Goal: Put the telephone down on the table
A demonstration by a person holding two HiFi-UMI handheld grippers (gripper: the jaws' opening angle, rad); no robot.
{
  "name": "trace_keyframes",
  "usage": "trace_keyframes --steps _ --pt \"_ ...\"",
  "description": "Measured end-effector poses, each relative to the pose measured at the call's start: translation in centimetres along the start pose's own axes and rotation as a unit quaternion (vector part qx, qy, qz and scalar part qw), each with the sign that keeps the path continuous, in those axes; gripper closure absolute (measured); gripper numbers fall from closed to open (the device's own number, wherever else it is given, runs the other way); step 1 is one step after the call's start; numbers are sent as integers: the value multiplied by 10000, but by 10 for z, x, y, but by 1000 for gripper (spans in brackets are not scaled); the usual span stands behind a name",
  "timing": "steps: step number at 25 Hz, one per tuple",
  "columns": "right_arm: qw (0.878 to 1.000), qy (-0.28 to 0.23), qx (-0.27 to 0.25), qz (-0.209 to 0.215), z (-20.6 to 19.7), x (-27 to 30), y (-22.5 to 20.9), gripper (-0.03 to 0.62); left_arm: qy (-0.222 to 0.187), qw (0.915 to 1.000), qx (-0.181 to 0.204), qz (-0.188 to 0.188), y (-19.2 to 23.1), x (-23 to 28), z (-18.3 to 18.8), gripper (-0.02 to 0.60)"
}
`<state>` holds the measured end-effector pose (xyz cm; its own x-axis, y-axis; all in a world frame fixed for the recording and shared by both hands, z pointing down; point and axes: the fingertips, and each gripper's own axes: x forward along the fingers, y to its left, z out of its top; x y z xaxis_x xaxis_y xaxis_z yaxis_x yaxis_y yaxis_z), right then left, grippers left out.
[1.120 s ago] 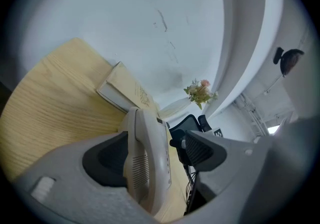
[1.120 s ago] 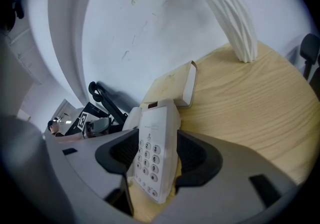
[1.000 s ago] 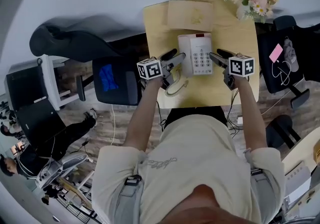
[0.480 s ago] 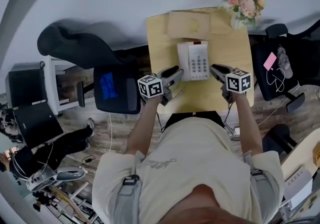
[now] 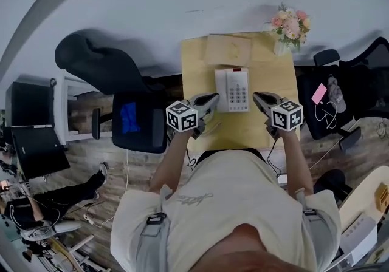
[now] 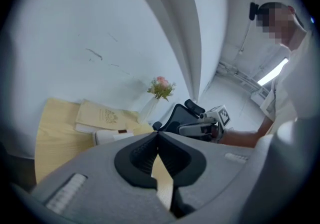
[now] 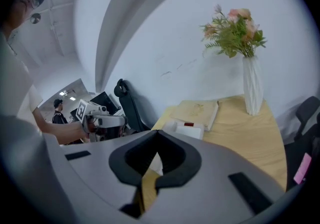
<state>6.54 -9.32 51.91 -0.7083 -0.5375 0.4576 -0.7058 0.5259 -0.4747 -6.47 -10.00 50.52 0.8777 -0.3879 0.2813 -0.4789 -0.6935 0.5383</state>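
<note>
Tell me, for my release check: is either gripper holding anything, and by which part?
Nothing is held. The left gripper and right gripper have just closed empty; the telephone lies on the table.

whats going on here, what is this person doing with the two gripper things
A person stands at a small wooden table with a gripper in each hand. The white telephone lies flat on the table, and neither gripper touches it. The left gripper and right gripper hover on either side of it, near the table's front edge. Both have just closed their jaws with nothing between them. The phone looks already set down.
</note>
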Motion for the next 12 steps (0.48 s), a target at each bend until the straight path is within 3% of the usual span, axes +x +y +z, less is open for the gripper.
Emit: trace_keyframes --steps 4,7,12 --pt "9989 -251 -392 62 30 -14 21 592 -350 9988 338 9 -20 -10 47 565" --pt "9960 -551 -709 -4 57 -27 38 592 -384 9957 803 259 -31 -18 76 565" --pt "9884 -872 -1246 5 97 -43 63 592 -93 9752 2007 926 -43 -21 108 565"
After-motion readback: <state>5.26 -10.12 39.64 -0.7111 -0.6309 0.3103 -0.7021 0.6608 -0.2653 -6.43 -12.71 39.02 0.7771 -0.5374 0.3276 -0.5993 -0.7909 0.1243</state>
